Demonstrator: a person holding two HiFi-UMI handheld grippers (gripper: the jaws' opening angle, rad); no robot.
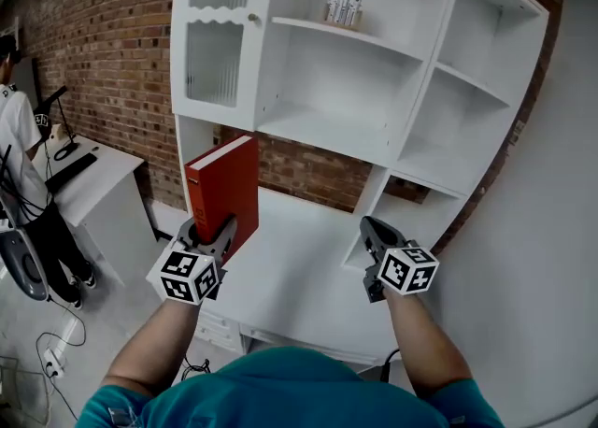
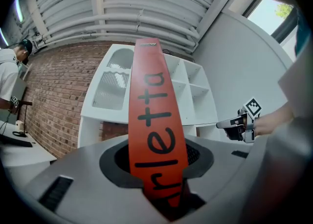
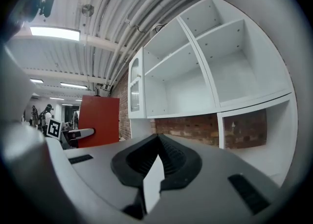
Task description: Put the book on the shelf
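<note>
Red book held upright in the left gripper, in front of the white shelf unit

The left gripper [image 2: 157, 158] has its jaws partly apart and clamped on the lower end of the red book [image 2: 154, 120]. The spine faces that gripper's camera and runs straight up between the dark pads [image 2: 122, 157], with large black lettering along it. In the head view the book stands upright, its white page edge showing at the top.

The right gripper [image 3: 157, 142] has its jaws brought together at the tips and nothing between them. It is off to the right of the book and well apart from it, at about the same height as the left gripper.

The book is in the air over the left part of the white counter [image 1: 299, 263], just below the cupboard door [image 1: 217, 62] with ribbed glass, and not on any shelf. Behind it rises the white shelf unit [image 1: 327, 127], with open compartments at the middle and right. A few small boxes [image 1: 343, 6] stand on an upper shelf.

A brick wall [image 1: 103, 43] runs behind the unit. At the far left a person in a white top [image 1: 19, 136] stands by a white side table [image 1: 98, 183] with dark items on it, and cables [image 1: 47, 361] lie on the floor
</note>
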